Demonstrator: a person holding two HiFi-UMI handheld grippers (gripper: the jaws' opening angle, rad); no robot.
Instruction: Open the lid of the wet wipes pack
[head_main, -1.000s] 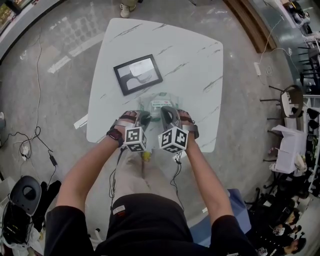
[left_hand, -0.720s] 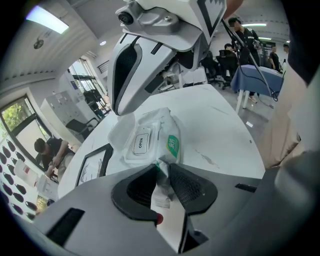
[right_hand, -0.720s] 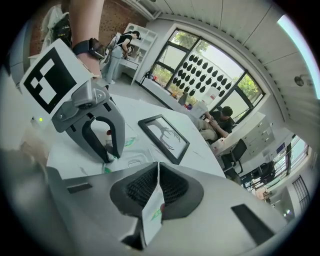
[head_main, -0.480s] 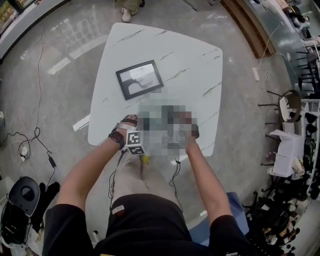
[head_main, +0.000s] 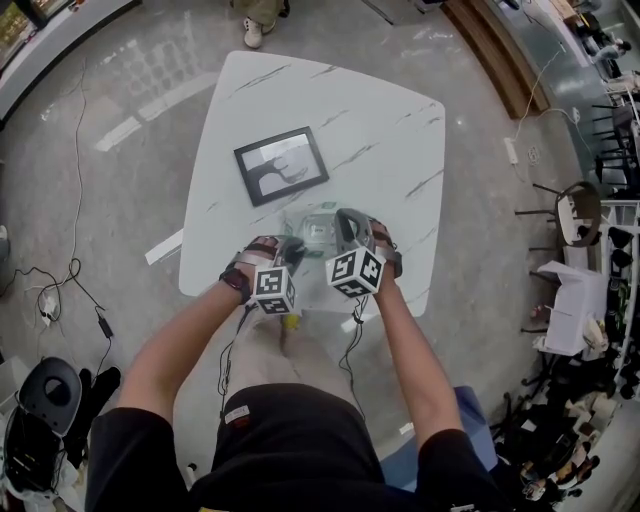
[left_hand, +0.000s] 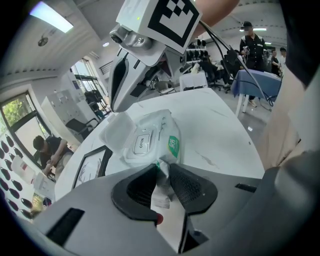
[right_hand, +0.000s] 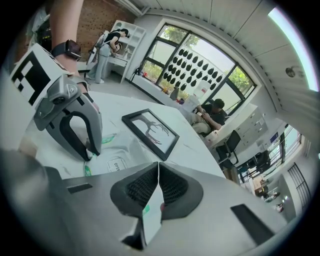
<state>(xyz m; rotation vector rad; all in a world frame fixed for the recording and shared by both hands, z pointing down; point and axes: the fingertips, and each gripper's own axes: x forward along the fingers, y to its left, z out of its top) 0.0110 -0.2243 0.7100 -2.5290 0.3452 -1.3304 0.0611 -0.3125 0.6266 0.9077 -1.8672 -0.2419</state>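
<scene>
The wet wipes pack (head_main: 313, 231) lies on the white marble table (head_main: 390, 130) near its front edge. In the left gripper view its white flip lid (left_hand: 116, 133) stands raised at the far left of the pack (left_hand: 159, 134), baring the "OPEN" sticker (left_hand: 141, 144). My left gripper (left_hand: 162, 172) is shut on the pack's crimped near end. My right gripper (left_hand: 114, 107) reaches down to the lid's free edge, jaws closed on it. In the right gripper view the right gripper (right_hand: 158, 176) shows no gap, and the left gripper (right_hand: 91, 151) pinches the pack beside it.
A black picture frame (head_main: 282, 166) with a tree drawing lies on the table beyond the pack. Chairs (head_main: 583, 205) and cables (head_main: 60, 290) are on the floor around the table. People sit at desks (right_hand: 212, 114) in the background.
The right gripper has shifted a little farther across the table, away from me. The left gripper has stayed where it was on the pack's end.
</scene>
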